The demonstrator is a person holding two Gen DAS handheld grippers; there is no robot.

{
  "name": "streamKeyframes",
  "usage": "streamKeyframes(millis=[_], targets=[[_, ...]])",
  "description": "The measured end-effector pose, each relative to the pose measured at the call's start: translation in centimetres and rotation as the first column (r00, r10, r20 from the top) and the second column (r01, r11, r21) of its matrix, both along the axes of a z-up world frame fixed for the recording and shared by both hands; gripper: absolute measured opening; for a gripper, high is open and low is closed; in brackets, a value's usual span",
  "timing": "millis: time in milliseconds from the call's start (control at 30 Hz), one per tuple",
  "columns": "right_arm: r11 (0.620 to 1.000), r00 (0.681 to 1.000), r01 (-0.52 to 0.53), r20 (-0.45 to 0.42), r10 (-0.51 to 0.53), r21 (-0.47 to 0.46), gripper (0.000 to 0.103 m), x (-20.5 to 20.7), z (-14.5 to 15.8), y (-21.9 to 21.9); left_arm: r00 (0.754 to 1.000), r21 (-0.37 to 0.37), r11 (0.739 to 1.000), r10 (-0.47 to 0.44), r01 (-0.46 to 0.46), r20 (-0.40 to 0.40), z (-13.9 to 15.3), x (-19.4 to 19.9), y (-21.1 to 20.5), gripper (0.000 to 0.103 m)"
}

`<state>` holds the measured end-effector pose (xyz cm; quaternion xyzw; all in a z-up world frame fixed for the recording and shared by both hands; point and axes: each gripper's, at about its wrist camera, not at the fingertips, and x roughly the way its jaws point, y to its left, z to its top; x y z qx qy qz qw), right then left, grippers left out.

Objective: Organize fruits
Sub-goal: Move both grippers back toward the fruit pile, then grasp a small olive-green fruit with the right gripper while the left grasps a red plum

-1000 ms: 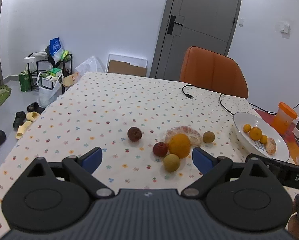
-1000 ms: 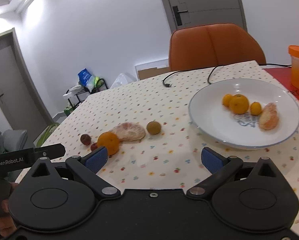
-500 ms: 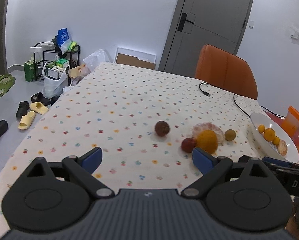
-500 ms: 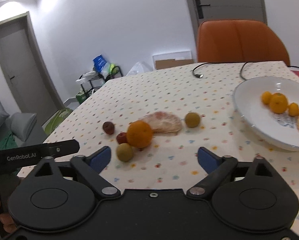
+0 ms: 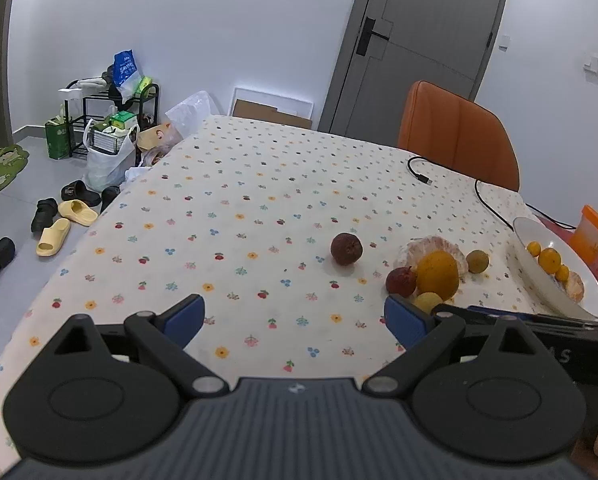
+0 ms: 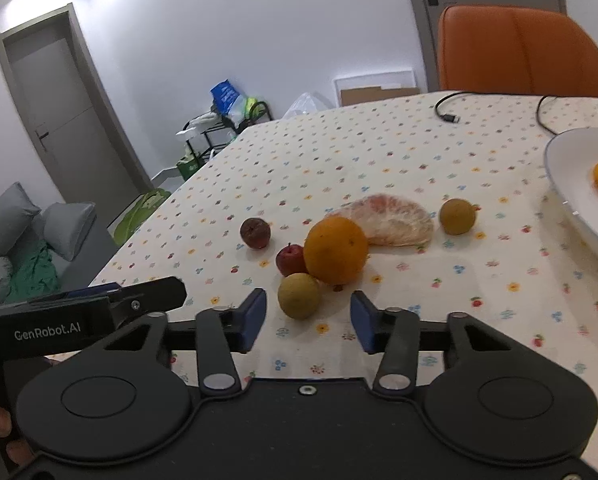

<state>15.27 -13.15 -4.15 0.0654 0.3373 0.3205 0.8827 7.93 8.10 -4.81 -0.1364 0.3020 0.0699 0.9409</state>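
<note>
Loose fruit lies on the flowered tablecloth: a big orange (image 6: 335, 250), a small red apple (image 6: 290, 259), a yellow-green fruit (image 6: 299, 295), a dark brown fruit (image 6: 255, 233), a peeled citrus segment (image 6: 391, 220) and a green-brown fruit (image 6: 457, 216). My right gripper (image 6: 308, 320) is open, its blue pads on either side of the yellow-green fruit without touching it. The white plate (image 6: 571, 200) at the right holds small oranges. My left gripper (image 5: 295, 316) is open over bare cloth, left of the orange (image 5: 437, 274) and apple (image 5: 401, 281). The dark fruit (image 5: 346, 249) sits ahead of it.
An orange chair (image 5: 455, 136) stands behind the table. A black cable (image 5: 419, 172) lies on the far cloth, and an orange cup (image 5: 593, 232) stands beyond the plate (image 5: 539, 272). The table's left edge drops to a floor with shoes (image 5: 59, 220).
My right gripper has swung left from the plate to the fruit cluster, come close to the yellow-green fruit, and its fingers have narrowed. The left gripper's view has shifted left.
</note>
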Motion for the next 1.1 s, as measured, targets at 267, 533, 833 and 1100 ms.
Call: streamKeyframes(millis=[267,533,833,1100], targets=[[0.998,0.999,-0.037,-0.012,0.038,0.050,0.020,0.4,-0.4,-1.0,1.000,0.011,1.000,-0.018,0.018,-0.002,-0.3,1.1,-0.7,0.093],[0.997,1.000,0.018,-0.013,-0.017,0.073,0.020,0.3,-0.5,-4.6,0.998,0.020,0.997,-0.069,0.069,0.000,-0.6,3.1,-3.2,0.081],[0.991,0.996,0.090,-0.025,-0.088,0.100,0.020,0.7,-1.1,-8.0,0.996,0.034,0.995,-0.090,0.090,-0.014,-1.0,4.8,-5.6,0.058],[0.985,0.993,0.121,-0.026,-0.118,0.127,0.020,1.0,-1.5,-9.5,0.996,0.059,0.995,-0.081,0.082,-0.026,-1.4,6.0,-6.3,0.043]])
